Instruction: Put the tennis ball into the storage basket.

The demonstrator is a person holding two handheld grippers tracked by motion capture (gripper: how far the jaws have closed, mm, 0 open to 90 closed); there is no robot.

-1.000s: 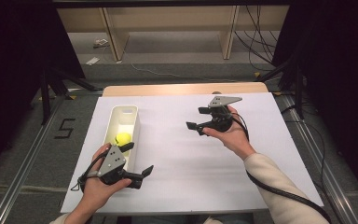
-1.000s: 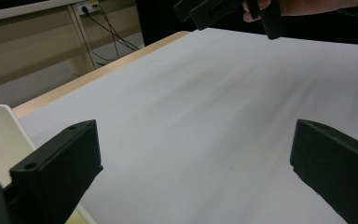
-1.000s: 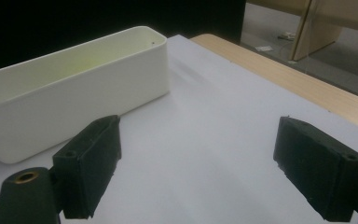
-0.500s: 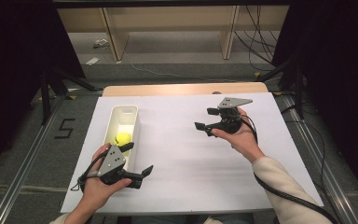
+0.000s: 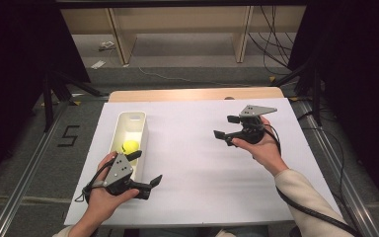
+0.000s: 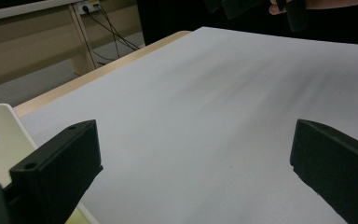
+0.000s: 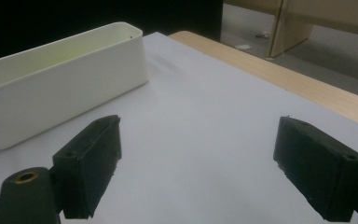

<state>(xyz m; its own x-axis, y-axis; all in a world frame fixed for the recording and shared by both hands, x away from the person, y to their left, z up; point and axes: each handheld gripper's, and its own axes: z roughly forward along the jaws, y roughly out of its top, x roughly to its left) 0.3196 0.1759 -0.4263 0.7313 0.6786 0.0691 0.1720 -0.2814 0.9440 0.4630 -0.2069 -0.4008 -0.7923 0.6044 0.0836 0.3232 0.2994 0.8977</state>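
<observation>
Both pairs of jaws stand wide apart and hold nothing. In the left gripper view the two black jaws of the left gripper (image 6: 193,172) rise from the bottom corners with only bare white sheet (image 6: 223,102) between them. In the right gripper view it is the same for the right gripper (image 7: 196,172): a wide gap, white surface under it, no object inside.

In the high view the left gripper (image 5: 148,168) is at the near-left part of the sheet, just beside the near end of the white bin (image 5: 120,129). One jaw reaches over the bin's near rim; the other points toward the middle of the table. The yellow ball (image 5: 130,146) lies inside the bin, in its near half, very close to that jaw but outside the gap. I cannot tell if jaw and ball touch.

The right gripper (image 5: 225,127) is well apart, on the other side of the sheet, jaws pointing approx. toward the bin. In front of its jaws, the long wall of the bin (image 7: 60,93) stands to the left, w/ a wide strip of free sheet between.

Between the two grippers the sheet is open. At the far side the white sheet ends and a strip of wooden table edge (image 5: 192,94) shows; in the right gripper view this wood edge (image 7: 298,84) runs beyond the right jaw.
</observation>
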